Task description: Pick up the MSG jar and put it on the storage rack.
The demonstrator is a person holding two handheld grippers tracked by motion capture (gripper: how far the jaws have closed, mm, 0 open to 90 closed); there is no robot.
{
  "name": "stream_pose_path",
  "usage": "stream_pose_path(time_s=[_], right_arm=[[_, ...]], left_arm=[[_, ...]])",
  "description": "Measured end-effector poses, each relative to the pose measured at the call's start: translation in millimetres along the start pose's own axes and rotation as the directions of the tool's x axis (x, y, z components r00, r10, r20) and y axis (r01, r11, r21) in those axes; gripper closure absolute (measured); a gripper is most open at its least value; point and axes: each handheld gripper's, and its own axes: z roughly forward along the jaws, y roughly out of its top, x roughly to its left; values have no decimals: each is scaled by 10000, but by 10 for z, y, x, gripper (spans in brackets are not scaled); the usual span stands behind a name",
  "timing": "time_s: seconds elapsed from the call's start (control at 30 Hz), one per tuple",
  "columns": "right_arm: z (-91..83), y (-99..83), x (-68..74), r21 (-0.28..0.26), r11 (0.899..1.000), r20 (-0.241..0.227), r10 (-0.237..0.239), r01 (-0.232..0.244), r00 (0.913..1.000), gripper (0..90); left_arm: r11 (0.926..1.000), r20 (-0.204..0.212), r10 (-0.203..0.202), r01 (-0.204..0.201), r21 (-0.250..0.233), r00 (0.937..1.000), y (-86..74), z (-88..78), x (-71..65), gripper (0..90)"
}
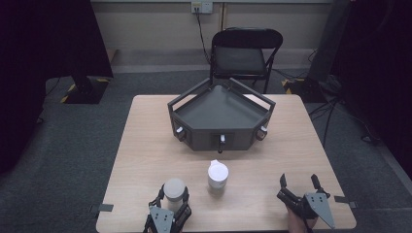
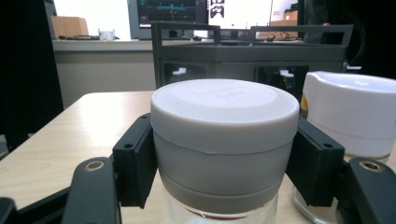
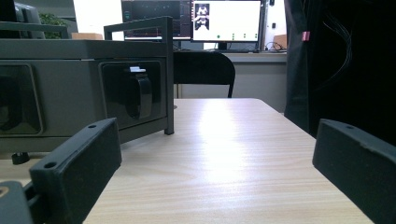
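The left gripper (image 1: 173, 201) sits at the near edge of the pale wooden table (image 1: 145, 145); its two black jaws are clamped on the grey round lid of a clear glass jar (image 1: 174, 190), one pad pressing each side of the lid, as the left gripper view shows with the grey-lidded jar (image 2: 224, 140) standing upright between them; something reddish shows dimly through the glass at the bottom of that view, too little to tell what it is. Just beside it, towards the table's middle, stands a second clear glass jar with a white lid (image 1: 217, 176), upright and apart from the first; in the left gripper view the white-lidded jar (image 2: 350, 116) rises just behind the right-hand jaw. Beyond both jars, farther across the table, rests a dark grey angular tray with raised rails and small knobs on its front panels (image 1: 194, 133). The right gripper (image 1: 299, 187) lies near the table's near right corner, well apart from the jars; its jaws stand wide apart with nothing between them, only bare tabletop ahead. A black folding chair (image 1: 245, 53) stands behind the table.
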Motion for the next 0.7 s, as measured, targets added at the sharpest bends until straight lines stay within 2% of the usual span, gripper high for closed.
stream_pose_path(time_s=[0.2, 0.3, 0.33, 0.4, 0.53, 0.57, 0.6, 0.63, 0.67, 0.7], right_arm=[[0, 0, 0, 1, 10000, 1, 1, -1, 10000, 0], [0, 0, 0, 2, 10000, 0, 3, -3, 10000, 0], [0, 0, 0, 1, 10000, 0, 2, -2, 10000, 0], [0, 0, 0, 1, 10000, 0, 2, -2, 10000, 0], [0, 0, 0, 1, 10000, 1, 4, -4, 10000, 0], [0, 0, 0, 1, 10000, 1, 4, -4, 10000, 0], [0, 0, 0, 0, 10000, 1, 4, -4, 10000, 0], [0, 0, 0, 0, 10000, 1, 4, -4, 10000, 0], [0, 0, 0, 0, 10000, 1, 2, -2, 10000, 0], [0, 0, 0, 0, 10000, 1, 2, -2, 10000, 0]], left_arm=[[9999, 129, 156, -156, -58, 9998, 80, 14, 28, 340], [9998, 359, 158, -154, -98, 9992, 108, 27, 74, 340], [9999, 625, 114, -105, -134, 9980, 122, 48, 126, 340], [9999, 731, 46, -36, -143, 9973, 130, 60, 148, 340], [9996, 1153, 120, -88, -286, 9933, 194, 103, 234, 340], [9996, 1153, 120, -88, -286, 9933, 194, 103, 234, 340], [9994, 1421, 77, -29, -334, 9898, 238, 123, 293, 339], [9994, 1421, 77, -29, -334, 9898, 238, 123, 293, 340], [9994, 1687, 109, -50, -352, 9856, 302, 155, 343, 340], [9994, 1687, 109, -50, -352, 9856, 302, 155, 343, 340]])
